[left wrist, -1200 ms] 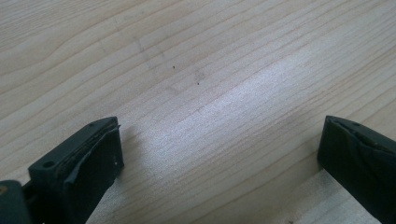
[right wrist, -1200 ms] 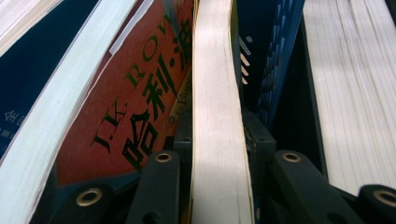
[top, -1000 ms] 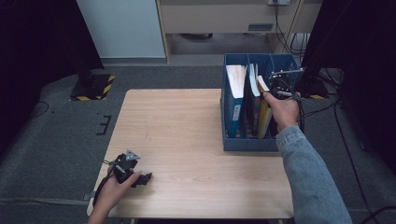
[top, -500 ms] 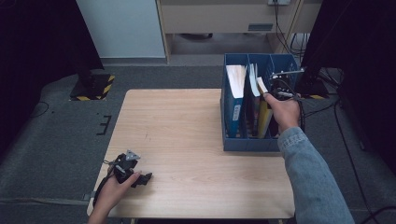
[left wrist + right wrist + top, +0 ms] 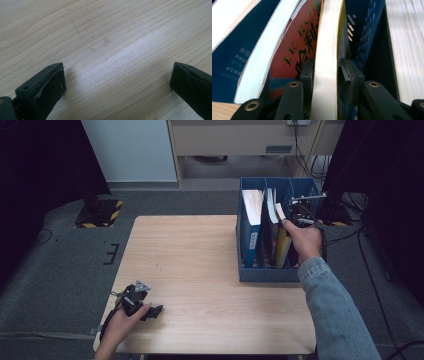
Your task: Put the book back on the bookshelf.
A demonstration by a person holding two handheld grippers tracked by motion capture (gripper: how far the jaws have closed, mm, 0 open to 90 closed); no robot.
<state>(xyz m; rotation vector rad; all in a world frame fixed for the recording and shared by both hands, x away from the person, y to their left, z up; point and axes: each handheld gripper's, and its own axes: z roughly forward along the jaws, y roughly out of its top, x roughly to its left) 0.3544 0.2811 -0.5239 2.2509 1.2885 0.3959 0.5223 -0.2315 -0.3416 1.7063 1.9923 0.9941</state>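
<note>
A yellow-covered book (image 5: 327, 42) stands in the right slot of a blue file box (image 5: 265, 274) at the table's right side. My right gripper (image 5: 325, 72) straddles the book's top edge with one jaw on each side. Its jaws have just been opening: the left pad still lies against the pages and the right pad stands a sliver off the cover. From the high view the right gripper (image 5: 295, 220) reaches down into the box over the yellow book (image 5: 282, 245). My left gripper (image 5: 155, 311) rests open on the table's near left corner, nothing between its jaws (image 5: 117, 82).
The box also holds a blue book (image 5: 250, 230), a white-edged one and a red-covered one (image 5: 297, 42), all leaning. The wooden table (image 5: 200, 255) stretches bare between the hands. Dark stands, cables and a cabinet lie beyond the far edge.
Both hands have stayed where they were. No book has visibly shifted in the box.
</note>
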